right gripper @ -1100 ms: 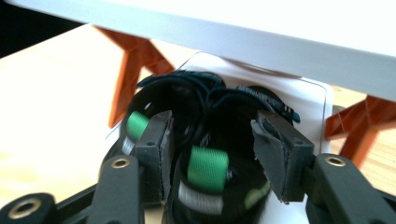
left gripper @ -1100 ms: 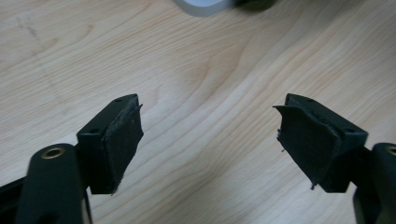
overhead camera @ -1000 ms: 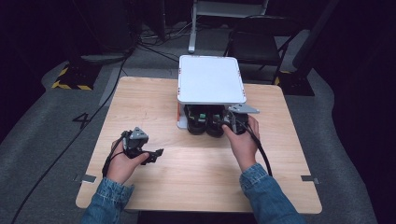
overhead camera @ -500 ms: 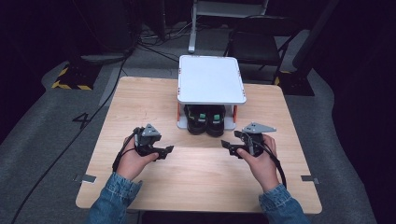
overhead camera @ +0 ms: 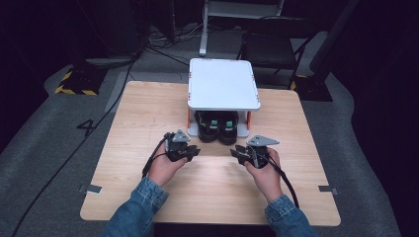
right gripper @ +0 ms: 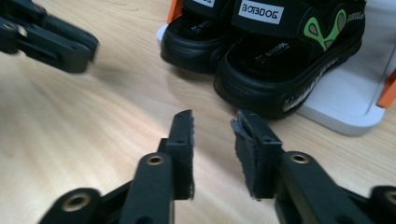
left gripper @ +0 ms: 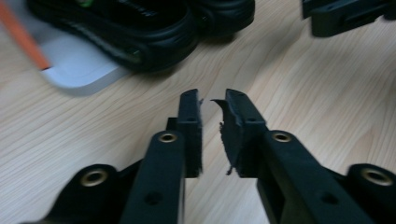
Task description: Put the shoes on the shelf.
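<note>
A pair of black sandals (overhead camera: 217, 126) with green marks stands on the lower level of a white shelf stand (overhead camera: 222, 84). In front of it, over the wooden table (overhead camera: 148, 108), my left gripper (overhead camera: 195, 150) and right gripper (overhead camera: 237, 150) point at each other, a short gap apart. The left gripper (left gripper: 212, 98) has just been closing; its jaws stand a narrow slit apart with nothing between them. The right gripper (right gripper: 212, 119) has also been closing, its gap wider and empty. The sandals (right gripper: 280, 60) lie just beyond its tips.
The stand's white base (left gripper: 79, 74) and orange posts (right gripper: 387, 93) rise close behind both grippers. Bare wood lies to the left, right and front of the hands. Off the table's far edge stand a chair and cables on a dark floor.
The right gripper has drawn back from the sandals under the shelf. Both hands have then moved inward toward each other in front of the stand. Both pairs of jaws stand narrower.
</note>
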The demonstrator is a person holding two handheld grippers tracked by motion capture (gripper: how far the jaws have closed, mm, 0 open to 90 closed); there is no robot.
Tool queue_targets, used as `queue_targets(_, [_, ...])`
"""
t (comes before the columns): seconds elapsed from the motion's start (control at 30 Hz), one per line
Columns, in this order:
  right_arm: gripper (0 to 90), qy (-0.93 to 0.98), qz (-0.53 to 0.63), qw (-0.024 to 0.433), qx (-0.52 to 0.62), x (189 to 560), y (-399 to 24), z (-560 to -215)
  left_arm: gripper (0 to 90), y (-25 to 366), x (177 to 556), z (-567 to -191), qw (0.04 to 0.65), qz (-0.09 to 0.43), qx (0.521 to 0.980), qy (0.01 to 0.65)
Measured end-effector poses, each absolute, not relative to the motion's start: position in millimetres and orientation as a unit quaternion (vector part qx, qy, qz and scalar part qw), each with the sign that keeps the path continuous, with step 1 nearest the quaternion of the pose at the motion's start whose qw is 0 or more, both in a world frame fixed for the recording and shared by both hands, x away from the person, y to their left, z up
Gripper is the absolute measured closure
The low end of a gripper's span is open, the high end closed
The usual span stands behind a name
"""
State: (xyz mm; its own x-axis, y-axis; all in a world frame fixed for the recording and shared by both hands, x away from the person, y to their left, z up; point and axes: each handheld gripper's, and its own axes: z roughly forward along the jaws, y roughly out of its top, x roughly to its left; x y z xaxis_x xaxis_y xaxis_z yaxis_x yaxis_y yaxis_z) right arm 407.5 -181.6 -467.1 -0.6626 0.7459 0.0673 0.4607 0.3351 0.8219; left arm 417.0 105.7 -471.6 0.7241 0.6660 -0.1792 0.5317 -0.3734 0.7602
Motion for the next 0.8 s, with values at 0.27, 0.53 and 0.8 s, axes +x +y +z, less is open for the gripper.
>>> queue_targets(0.27, [78.3,0.799,0.417,0.160,0.402,430.6,-174.5,-487.7,82.1,79.7,449.4,-489.5,0.425,0.088,0.821,0.371])
queue_targets(0.53, [82.3,0.795,0.402,0.218,0.398,447.0,-168.9,-491.3,84.1,74.4,472.9,-492.5,0.420,0.092,0.816,0.387])
queue_targets(0.8, [80.4,0.796,0.394,0.225,0.400,480.6,-161.8,-493.4,80.8,64.7,500.0,-495.4,0.423,0.106,0.801,0.411])
